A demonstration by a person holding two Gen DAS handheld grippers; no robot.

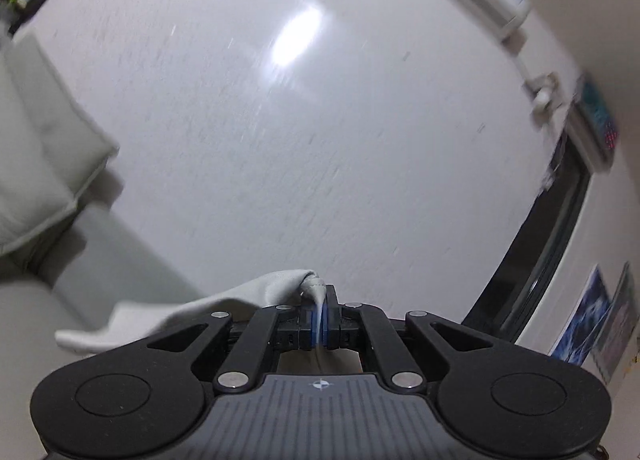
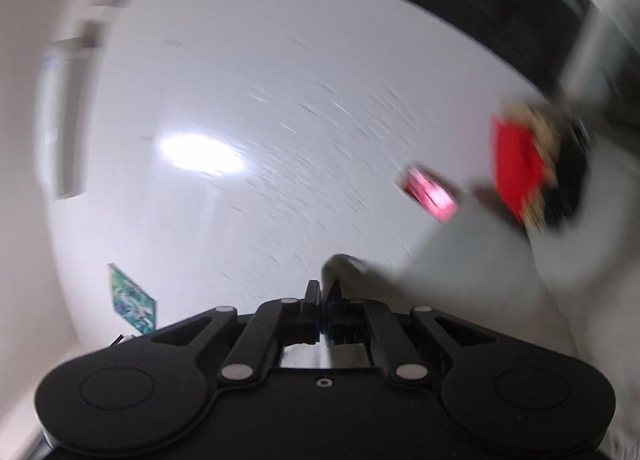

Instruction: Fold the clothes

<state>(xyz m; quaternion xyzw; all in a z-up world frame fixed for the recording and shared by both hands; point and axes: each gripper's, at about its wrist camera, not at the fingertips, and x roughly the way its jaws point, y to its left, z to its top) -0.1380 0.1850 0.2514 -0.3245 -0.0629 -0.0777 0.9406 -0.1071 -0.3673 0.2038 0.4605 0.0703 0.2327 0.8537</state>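
Nearest the left wrist camera, the matte black left gripper (image 1: 320,318) is clenched on a hemmed corner of soft pale-grey cloth (image 1: 248,294), which drapes away to the left. The right gripper (image 2: 325,318) is closed on what looks like the same smooth fabric, billowing rightward, though blur obscures it. Beyond rise a glossy speckled white wall (image 1: 320,119) and quilted pale cushions (image 1: 44,147).

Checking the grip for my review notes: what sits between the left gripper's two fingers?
A pinched fold of the pale grey garment sits between the pads of the left gripper, bunching above them and trailing off left. The left wrist view shows it.
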